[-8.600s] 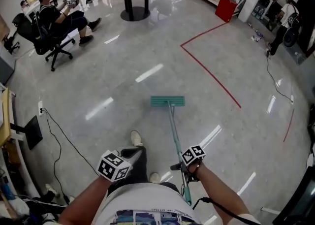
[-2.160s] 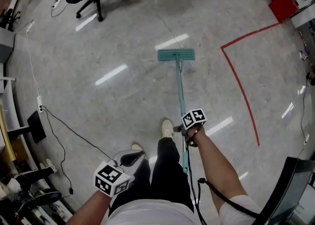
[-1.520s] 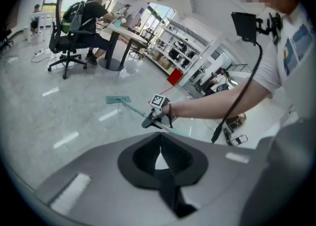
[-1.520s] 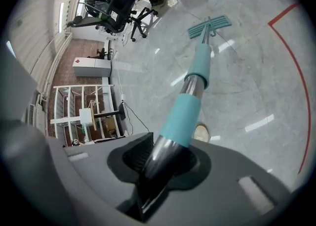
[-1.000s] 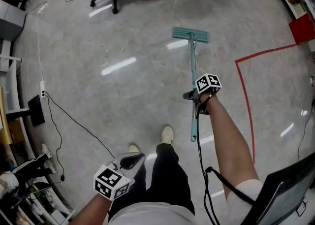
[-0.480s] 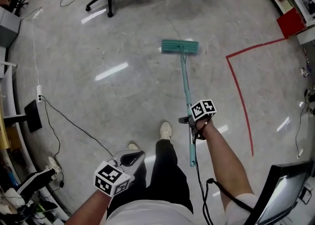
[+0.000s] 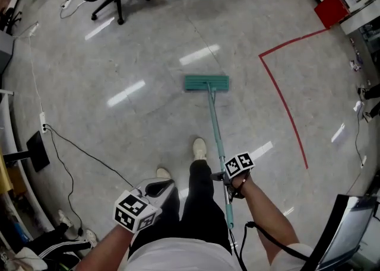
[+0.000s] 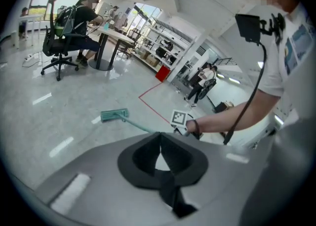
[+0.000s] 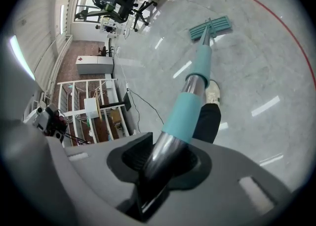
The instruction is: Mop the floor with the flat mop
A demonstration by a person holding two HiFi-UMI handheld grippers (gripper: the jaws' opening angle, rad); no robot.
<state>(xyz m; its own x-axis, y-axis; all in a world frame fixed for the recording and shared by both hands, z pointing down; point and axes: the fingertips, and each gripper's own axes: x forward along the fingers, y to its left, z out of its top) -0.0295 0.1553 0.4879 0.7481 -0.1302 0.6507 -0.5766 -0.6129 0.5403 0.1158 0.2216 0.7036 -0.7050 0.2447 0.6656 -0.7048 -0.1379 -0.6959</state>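
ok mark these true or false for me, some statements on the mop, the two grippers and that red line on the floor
1. The right gripper is shut on the mop handle. True.
2. The left gripper grips the handle too. False: its jaws are together with nothing between them, and it is held apart from the handle, at the person's left side.
3. The mop head lies flat on the floor, ahead of the person's shoe. True.
4. The mop head lies across the red tape line. False: it sits to the left of the line, clear of it.
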